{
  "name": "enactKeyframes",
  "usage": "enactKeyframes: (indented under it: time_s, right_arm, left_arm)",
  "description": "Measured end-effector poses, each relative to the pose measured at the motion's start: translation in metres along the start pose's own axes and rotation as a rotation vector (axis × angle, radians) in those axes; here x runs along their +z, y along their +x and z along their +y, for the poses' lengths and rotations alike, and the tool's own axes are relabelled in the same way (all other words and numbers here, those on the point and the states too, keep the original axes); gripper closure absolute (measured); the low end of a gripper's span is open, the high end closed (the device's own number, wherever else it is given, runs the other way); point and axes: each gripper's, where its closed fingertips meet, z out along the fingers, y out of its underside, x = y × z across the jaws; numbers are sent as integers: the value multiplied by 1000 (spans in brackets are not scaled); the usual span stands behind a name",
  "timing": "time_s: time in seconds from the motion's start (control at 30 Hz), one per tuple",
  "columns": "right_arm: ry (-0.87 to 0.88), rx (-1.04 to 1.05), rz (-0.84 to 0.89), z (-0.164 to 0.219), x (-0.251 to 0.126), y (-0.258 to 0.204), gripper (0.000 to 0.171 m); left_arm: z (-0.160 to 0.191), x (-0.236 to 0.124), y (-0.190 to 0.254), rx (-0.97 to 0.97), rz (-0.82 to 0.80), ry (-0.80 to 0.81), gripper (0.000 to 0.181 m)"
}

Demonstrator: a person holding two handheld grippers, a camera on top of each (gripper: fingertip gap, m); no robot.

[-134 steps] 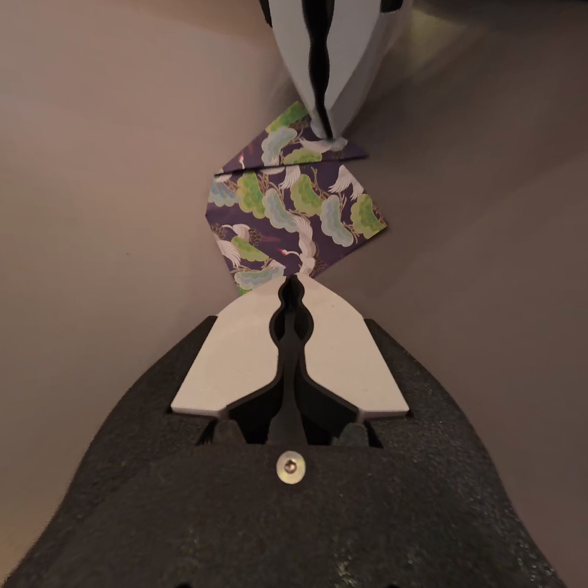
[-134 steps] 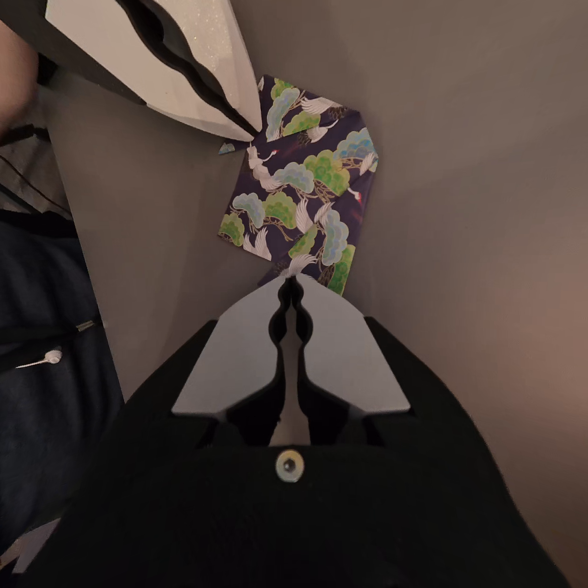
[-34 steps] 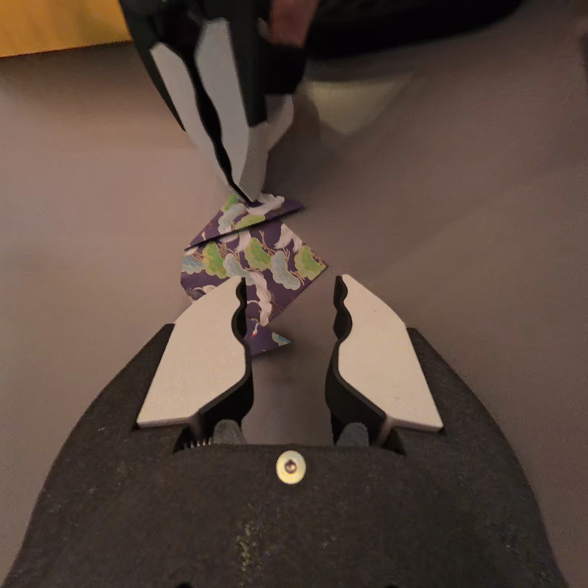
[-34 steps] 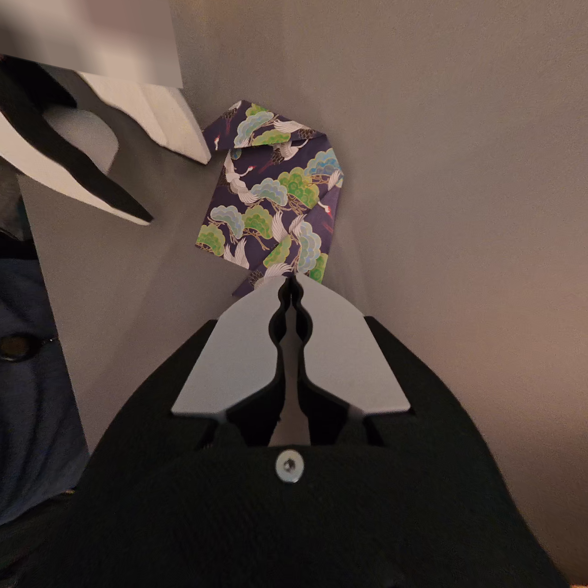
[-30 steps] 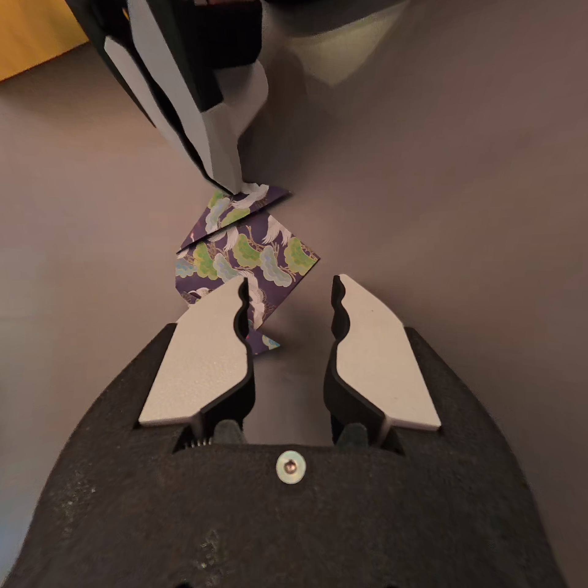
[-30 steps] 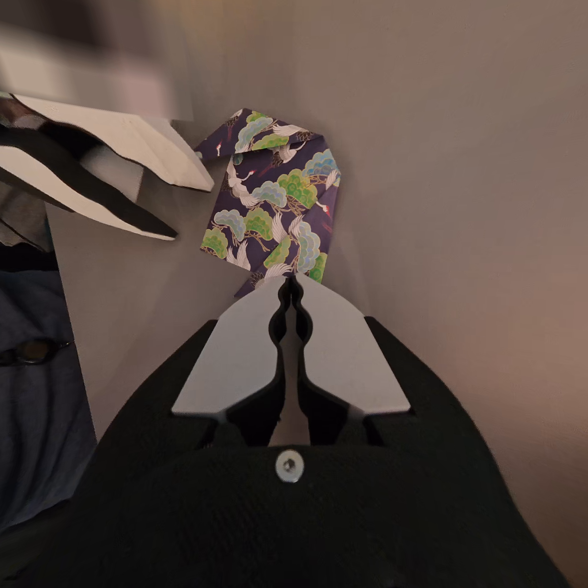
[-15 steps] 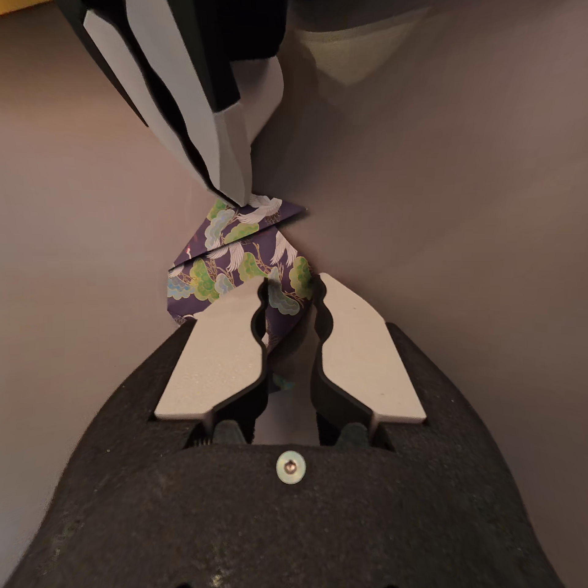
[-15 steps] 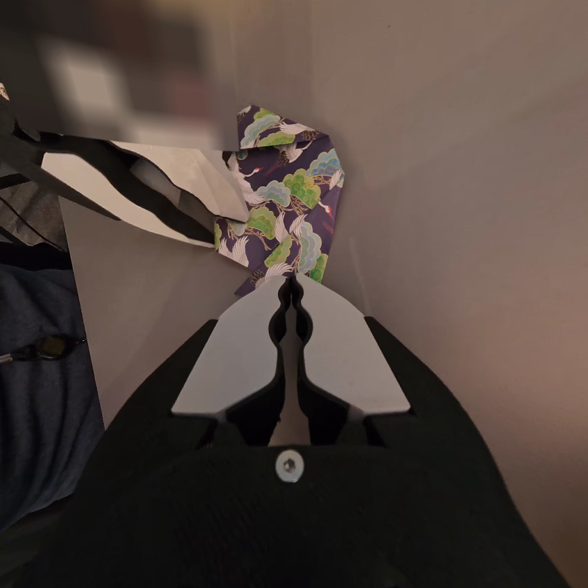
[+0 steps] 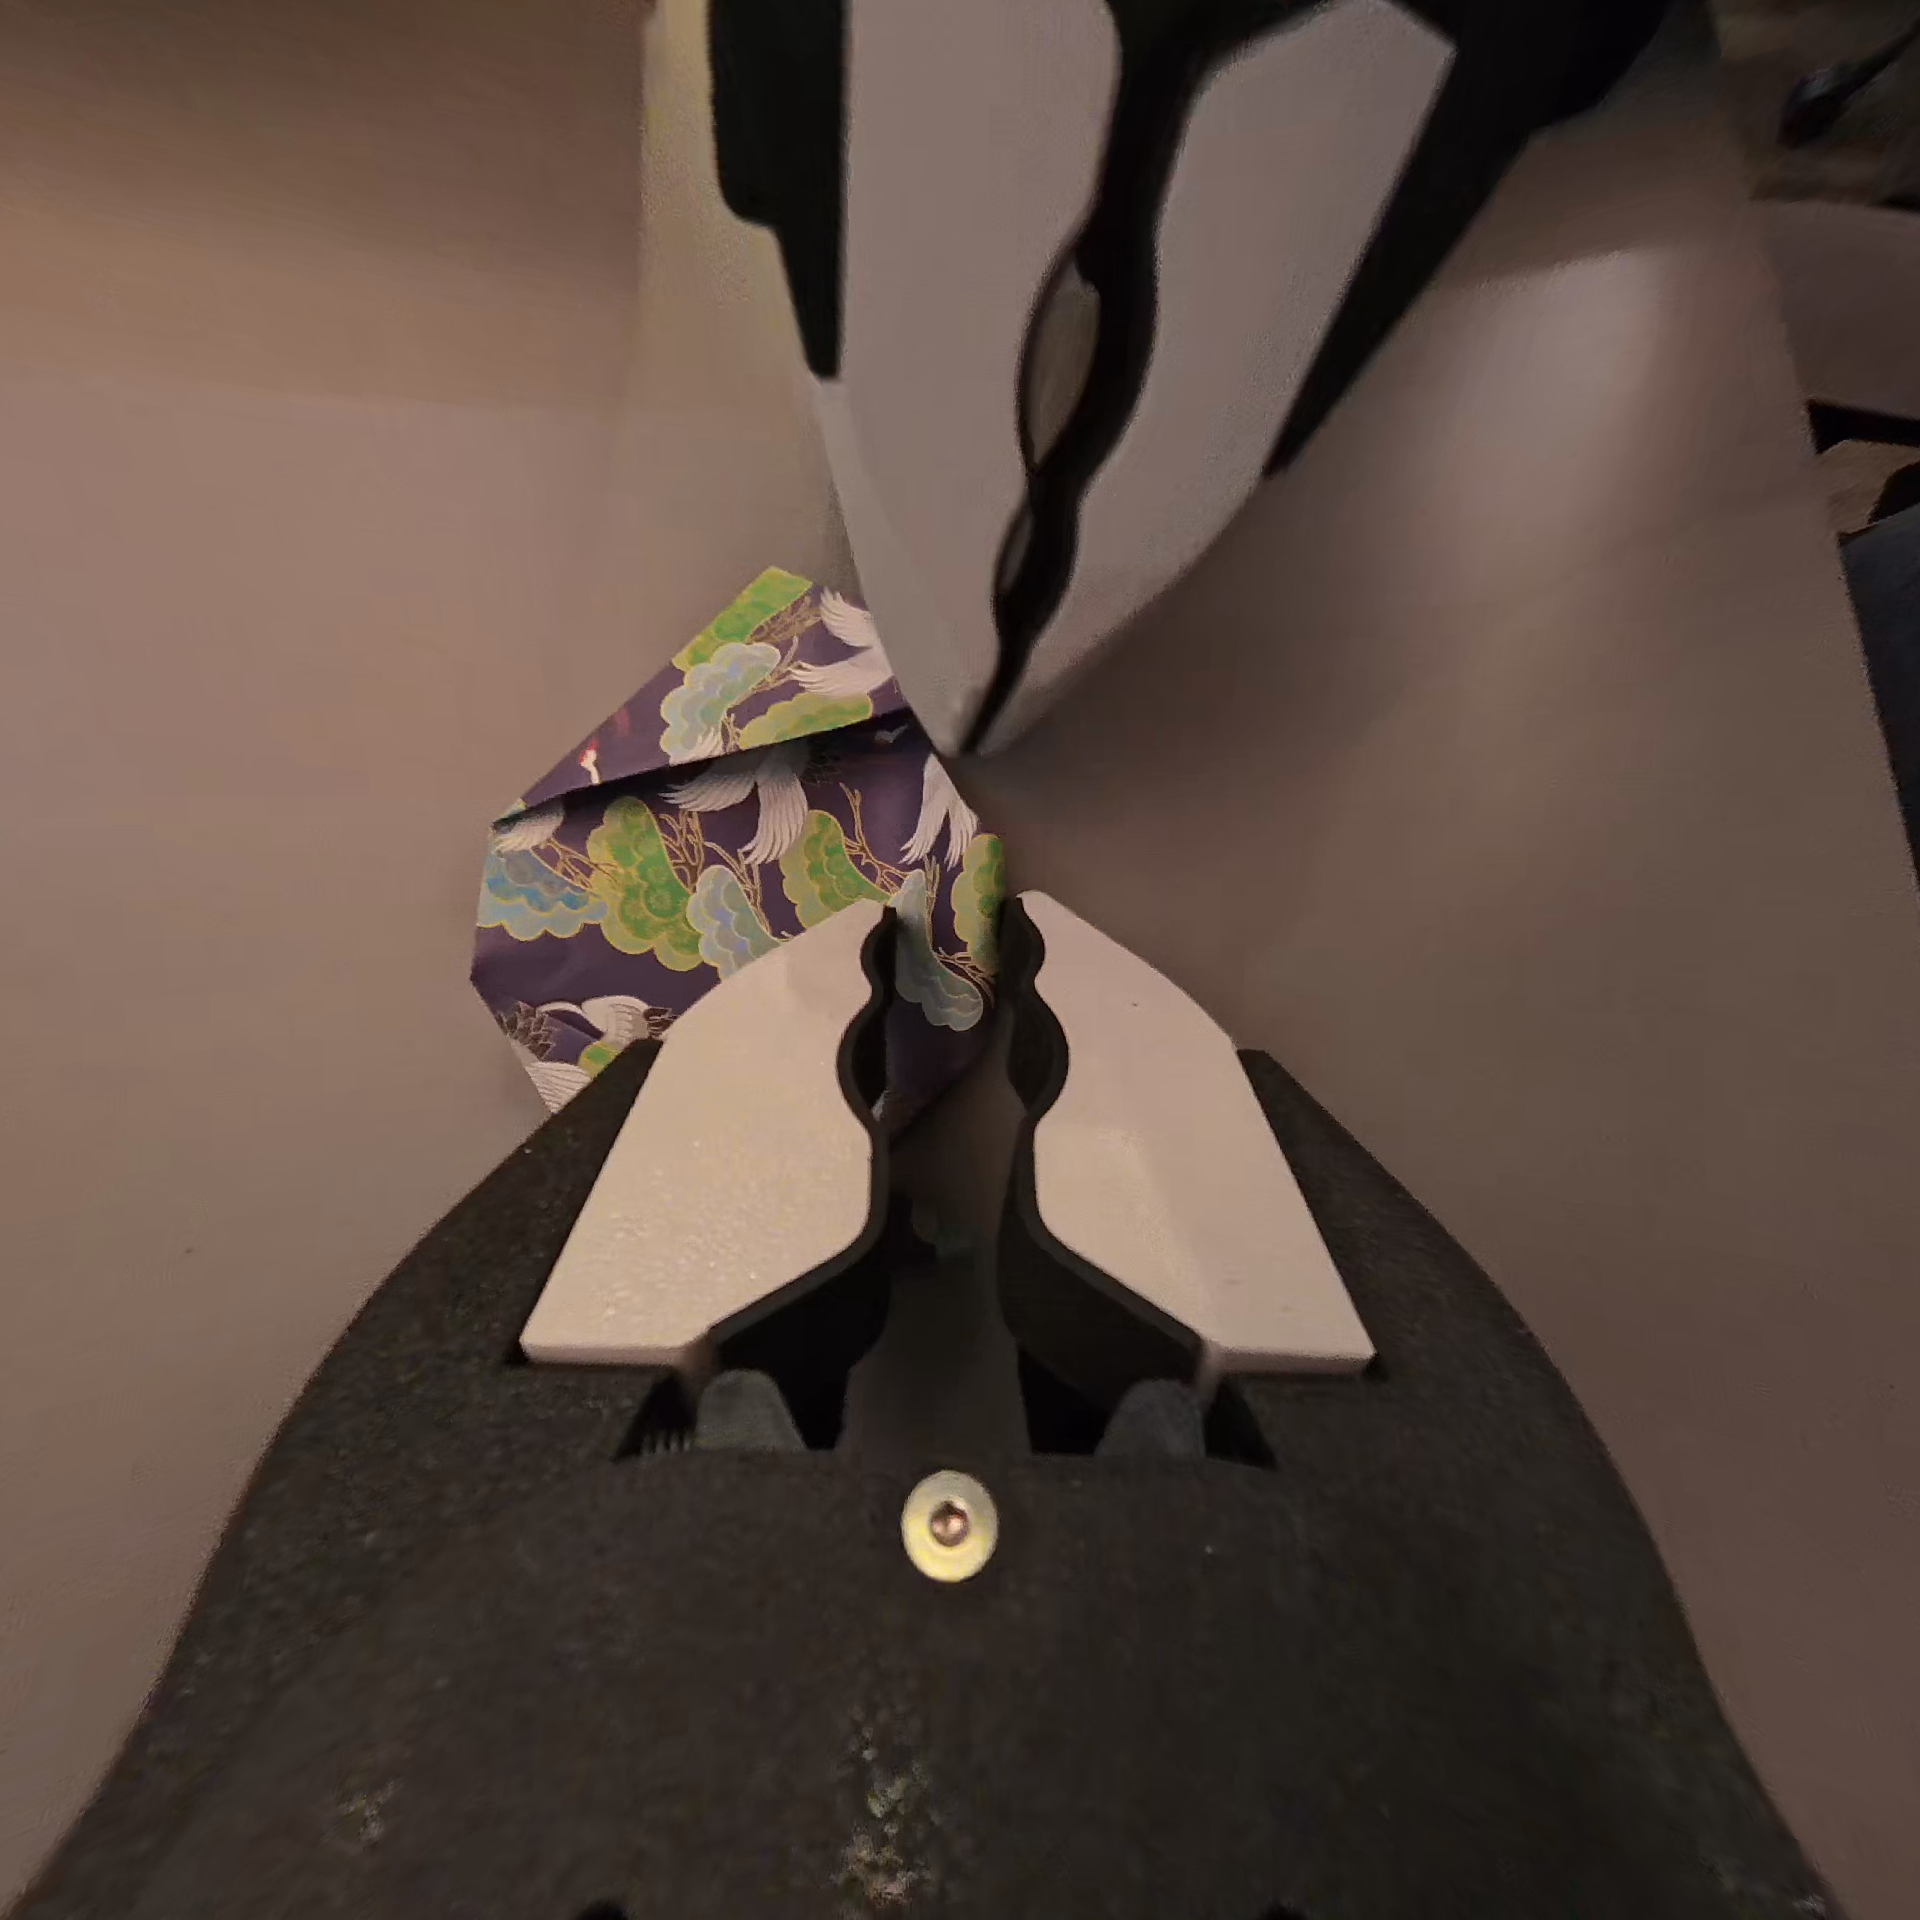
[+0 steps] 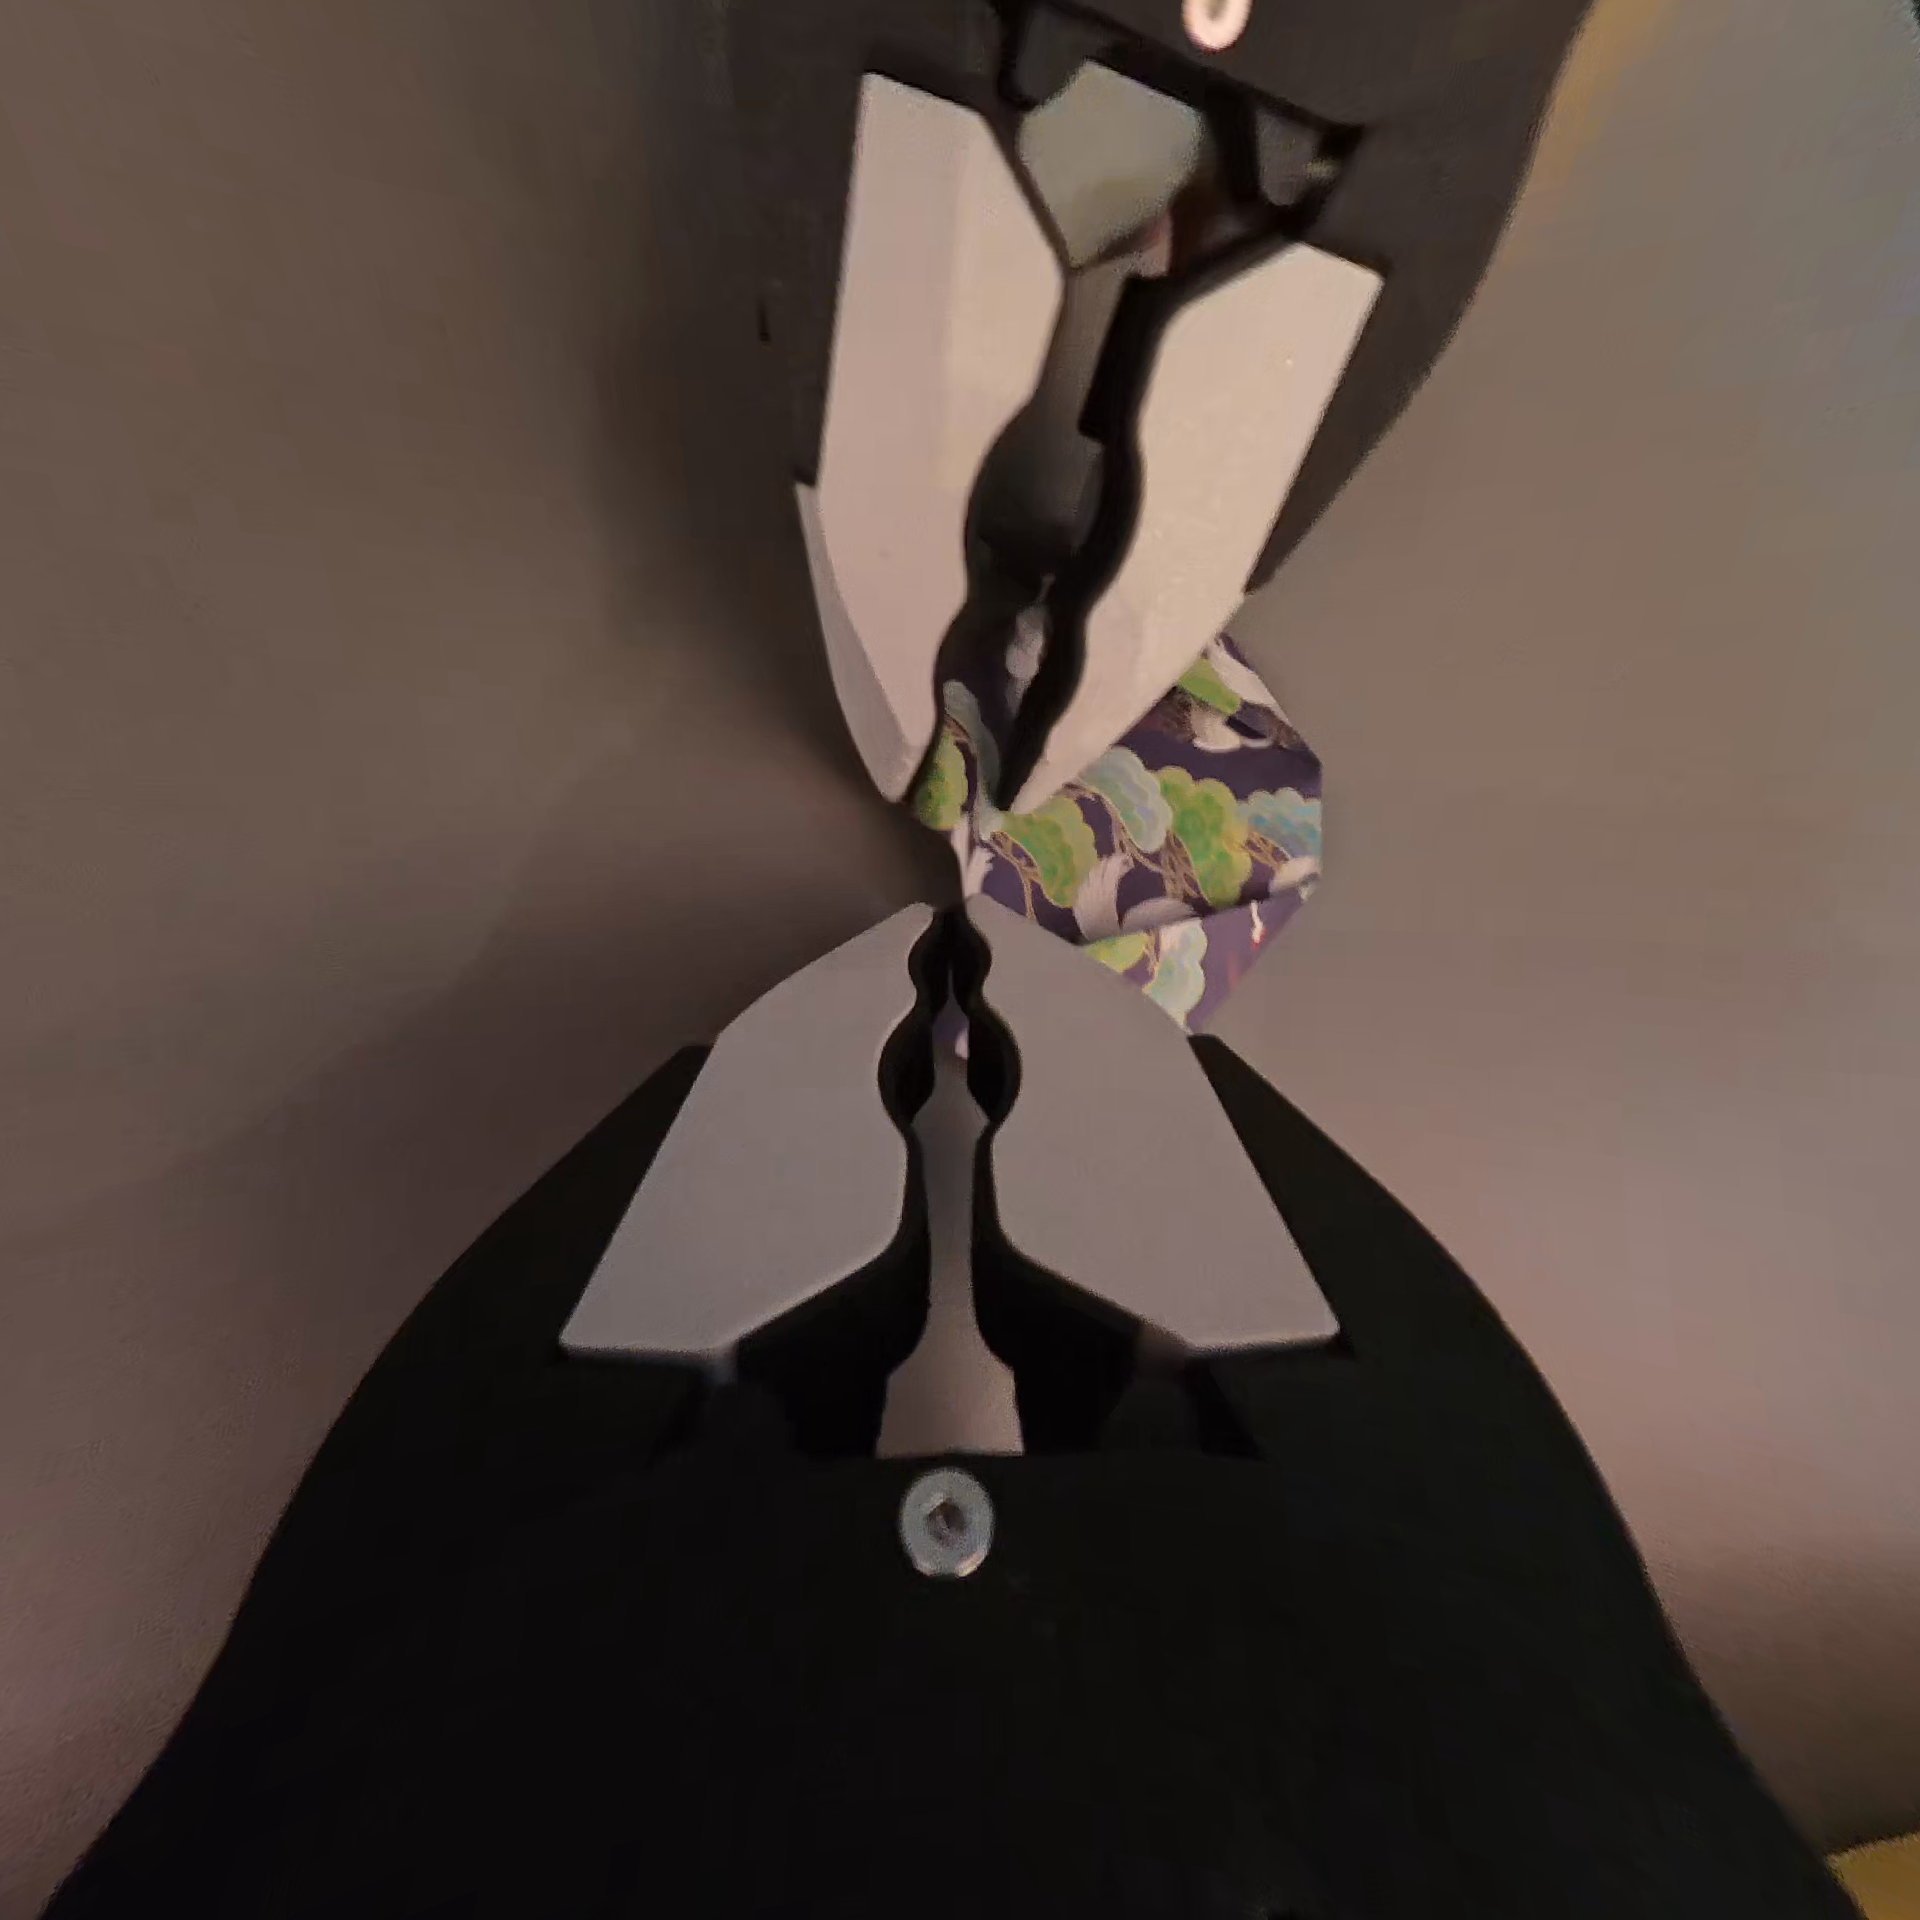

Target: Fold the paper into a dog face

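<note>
The folded paper (image 9: 727, 862), purple with white cranes and green clouds, lies on the grey table (image 9: 260, 623). My left gripper (image 9: 945, 914) is low over its near right corner, jaws narrowed to a small gap with the paper's edge showing between them. My right gripper (image 9: 966, 738) comes in from the top, shut, its tip touching the paper's far right corner by the folded flap. In the right wrist view the shut right gripper (image 10: 951, 920) faces the left gripper (image 10: 966, 795) tip to tip, with the paper (image 10: 1174, 831) between them and off to the right.
The table's edge runs down the right side of the left wrist view, with dark blue cloth (image 9: 1886, 644) beyond it. A yellow patch (image 10: 1860, 1891) shows at the bottom right of the right wrist view. The tips of both grippers are at nearly the same place.
My left gripper moved in over the paper's corner and its jaws narrowed from wide open to a small gap. The right gripper stayed shut at the paper and now faces the left head on.
</note>
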Motion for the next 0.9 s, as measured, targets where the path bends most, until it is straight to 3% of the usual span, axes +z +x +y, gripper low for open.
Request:
enactKeyframes:
  time_s: [0.2,0.23,0.27,0.47,0.67,0.9]
  right_arm:
    - [10,-40,72,-11,3,3,169]
    - [25,-42,98,-13,1,6,139]
    - [37,-42,108,-15,-1,7,124]
    - [39,-76,142,-17,-1,10,125]
    - [-66,-169,183,-8,13,9,144]
    - [-66,-135,120,-5,20,3,169]
  left_arm:
    - [1,-3,-2,-41,37,59,164]
    - [1,-3,-2,-44,40,66,164]
    - [2,-4,-3,-44,39,71,164]
    - [2,-5,-3,-37,42,69,164]
    - [4,-6,-2,-45,53,74,164]
    - [0,-12,3,-83,111,106,158]
